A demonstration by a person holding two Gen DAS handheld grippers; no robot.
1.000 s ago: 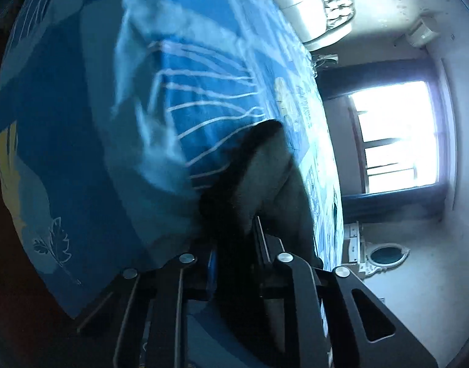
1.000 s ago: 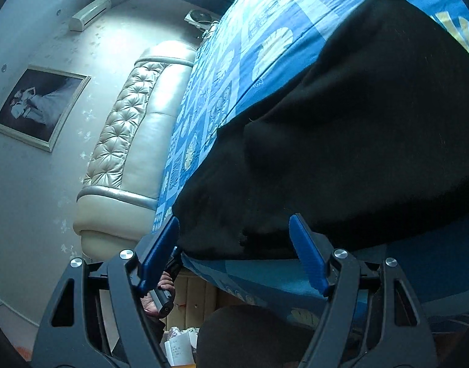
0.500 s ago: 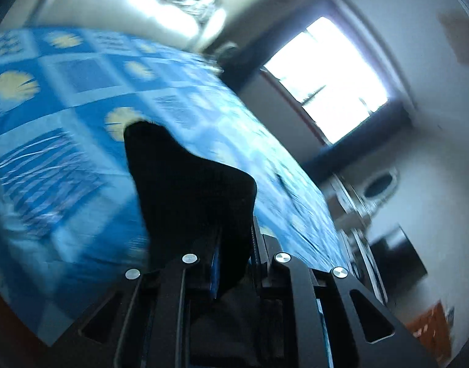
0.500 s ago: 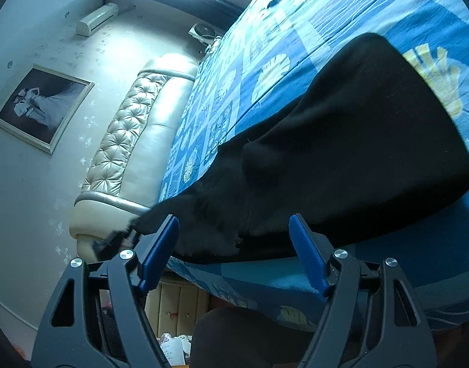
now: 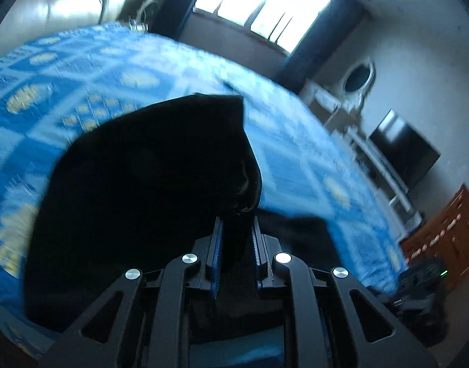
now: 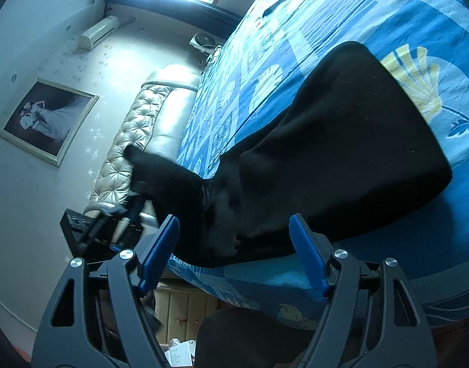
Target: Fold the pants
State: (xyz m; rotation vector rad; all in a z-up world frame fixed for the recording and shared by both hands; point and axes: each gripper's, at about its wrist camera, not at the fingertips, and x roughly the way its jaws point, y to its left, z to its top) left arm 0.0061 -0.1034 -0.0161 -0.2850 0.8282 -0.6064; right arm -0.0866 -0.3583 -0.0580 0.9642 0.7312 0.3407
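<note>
My left tool (image 5: 237, 230) pinches the black pants (image 5: 148, 190); my right tool (image 6: 234, 245) hangs spread. Thin grip: a fast swing could shed the cloth ahead.

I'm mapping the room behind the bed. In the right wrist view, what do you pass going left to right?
Framed picture → tufted headboard → black pants lying on the blue patterned bedspread, with the open right gripper in front of them.

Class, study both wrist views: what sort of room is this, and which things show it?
Most likely a bedroom: a bed under a blue patterned bedspread, a padded headboard against the wall, and a mirrored dresser near the window.
</note>
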